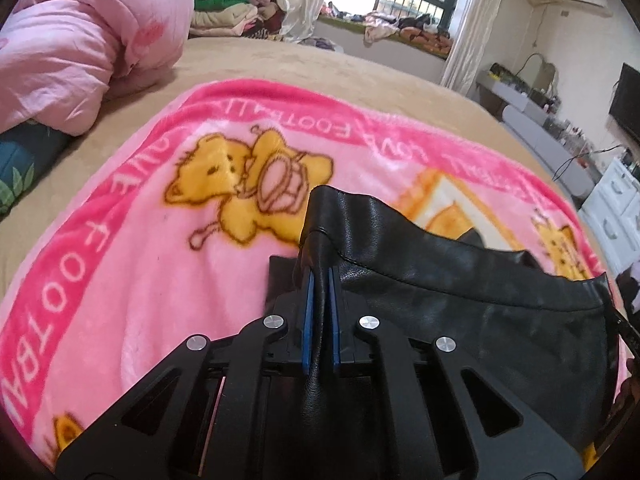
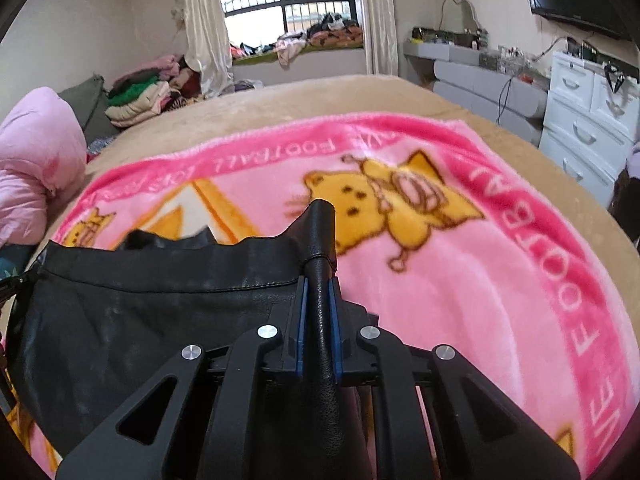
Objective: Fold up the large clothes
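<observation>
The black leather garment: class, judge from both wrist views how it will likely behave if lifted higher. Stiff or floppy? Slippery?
The black leather garment is probably floppy: between the left claw and right claw its hem sags and wrinkles. It likely has some body, since the pinched corners stand up. Its smooth sheen suggests it may slide easily over the pink blanket.

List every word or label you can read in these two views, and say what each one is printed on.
"FOOTBALL": white letters on the dark pink border of the pink blanket, far edge, right wrist view.
"LOVE FOOTBALL": same border, far edge, left wrist view, upside down.
"FOOTBA...": left border in the left wrist view, right border in the right wrist view; cut off.
Black leather garment: no text visible.
Items on the dresser: too small to read.
</observation>
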The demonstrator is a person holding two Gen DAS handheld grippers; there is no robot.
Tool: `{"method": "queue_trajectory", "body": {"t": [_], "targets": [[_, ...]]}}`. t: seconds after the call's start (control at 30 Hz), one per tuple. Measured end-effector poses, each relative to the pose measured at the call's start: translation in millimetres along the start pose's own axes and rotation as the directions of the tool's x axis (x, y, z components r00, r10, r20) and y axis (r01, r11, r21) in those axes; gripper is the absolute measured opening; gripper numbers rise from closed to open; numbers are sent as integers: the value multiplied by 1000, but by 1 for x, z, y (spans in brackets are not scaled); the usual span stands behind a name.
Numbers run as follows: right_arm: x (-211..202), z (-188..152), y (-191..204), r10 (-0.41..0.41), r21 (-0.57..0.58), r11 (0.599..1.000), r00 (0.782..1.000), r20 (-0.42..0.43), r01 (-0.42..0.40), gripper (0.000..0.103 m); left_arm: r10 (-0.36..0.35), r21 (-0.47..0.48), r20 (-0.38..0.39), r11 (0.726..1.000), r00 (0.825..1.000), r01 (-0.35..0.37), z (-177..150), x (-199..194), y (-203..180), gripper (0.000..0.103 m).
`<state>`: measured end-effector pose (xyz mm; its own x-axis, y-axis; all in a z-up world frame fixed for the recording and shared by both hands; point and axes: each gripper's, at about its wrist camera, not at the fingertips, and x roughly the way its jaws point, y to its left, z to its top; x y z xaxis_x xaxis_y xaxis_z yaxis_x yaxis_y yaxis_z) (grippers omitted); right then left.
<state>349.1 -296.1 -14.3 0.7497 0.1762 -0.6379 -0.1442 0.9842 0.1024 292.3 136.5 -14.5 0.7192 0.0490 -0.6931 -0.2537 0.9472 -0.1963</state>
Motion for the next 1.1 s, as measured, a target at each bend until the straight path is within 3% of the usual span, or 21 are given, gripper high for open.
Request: {"method": "queue_trajectory", "body": {"t": [0.4, 0.7, 0.77, 0.83, 0.9, 0.97, 1.07, 1.1], "targets": [[22, -15, -7, -9, 35, 999, 997, -78, 12, 16, 44, 29, -65, 999, 997, -42, -13, 25, 4, 7], [15, -17, -12, -3, 73, 997, 996, -94, 10, 33, 57, 49, -61, 997, 997, -54, -13, 17, 3, 17], [11, -18, -13, -5, 80, 997, 996, -94, 13, 48, 58, 51, -58, 997, 997, -55, -11, 14, 3, 31], [8, -19, -17, -12, 101, 995, 995, -97, 22, 57, 55, 39, -60, 998, 997, -52, -9, 9, 7, 44], [2, -19, -21, 13, 126, 992, 995, -95, -1, 60, 52, 25, -57, 998, 997, -50, -7, 3, 10, 55], [-7, -20, -24, 29, 148, 989, 996, -80, -17, 68, 33, 1, -44, 999, 998, -33, -6, -7, 14, 72], [-24, -21, -28, 73, 182, 981, 997, -39, -65, 75, -26, -42, -61, 999, 998, 23, -7, -13, 19, 88], [-28, -22, -28, 98, 192, 977, 995, -36, -89, 80, -54, -70, -77, 996, 996, 49, -9, -13, 23, 89]]}}
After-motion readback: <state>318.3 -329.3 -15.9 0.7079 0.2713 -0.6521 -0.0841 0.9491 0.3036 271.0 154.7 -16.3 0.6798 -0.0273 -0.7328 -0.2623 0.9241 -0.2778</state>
